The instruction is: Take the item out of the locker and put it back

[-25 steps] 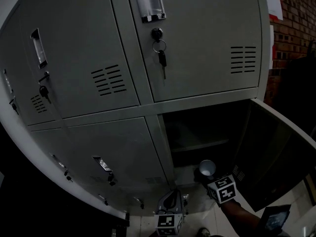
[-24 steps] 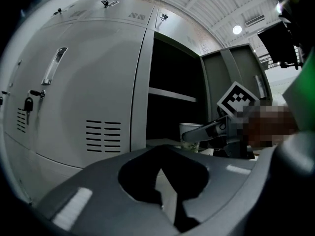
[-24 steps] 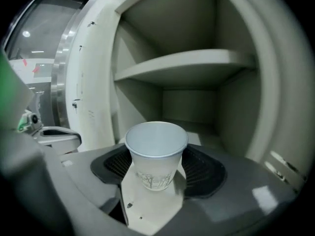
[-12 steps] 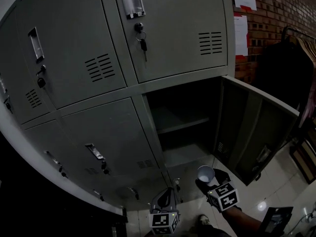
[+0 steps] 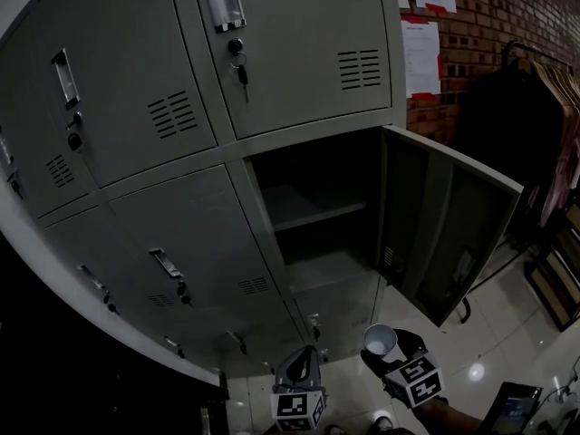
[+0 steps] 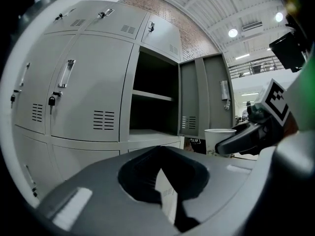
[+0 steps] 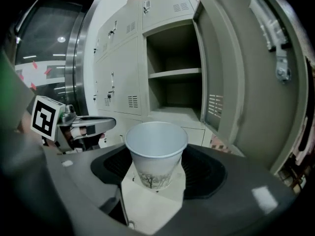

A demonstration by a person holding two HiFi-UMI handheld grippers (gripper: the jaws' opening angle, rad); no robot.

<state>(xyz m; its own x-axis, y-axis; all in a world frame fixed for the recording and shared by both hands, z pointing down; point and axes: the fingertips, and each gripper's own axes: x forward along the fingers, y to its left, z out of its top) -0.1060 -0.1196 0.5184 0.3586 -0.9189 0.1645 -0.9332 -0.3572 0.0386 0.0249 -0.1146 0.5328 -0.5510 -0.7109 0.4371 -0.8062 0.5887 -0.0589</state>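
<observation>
The right tool (image 7: pixel 156 181) holds the paper cup (image 7: pixel 156 149) just outside the open locker (image 5: pixel 317 268), ready to go back inside.

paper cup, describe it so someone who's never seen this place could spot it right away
Find the bank of grey metal lockers and the one compartment whose door stands open. In front of that opening and lower, the right claw grips a paper cup upright. It is the only round thing there: white, open-topped, with a dark tree print low on its side.
</observation>
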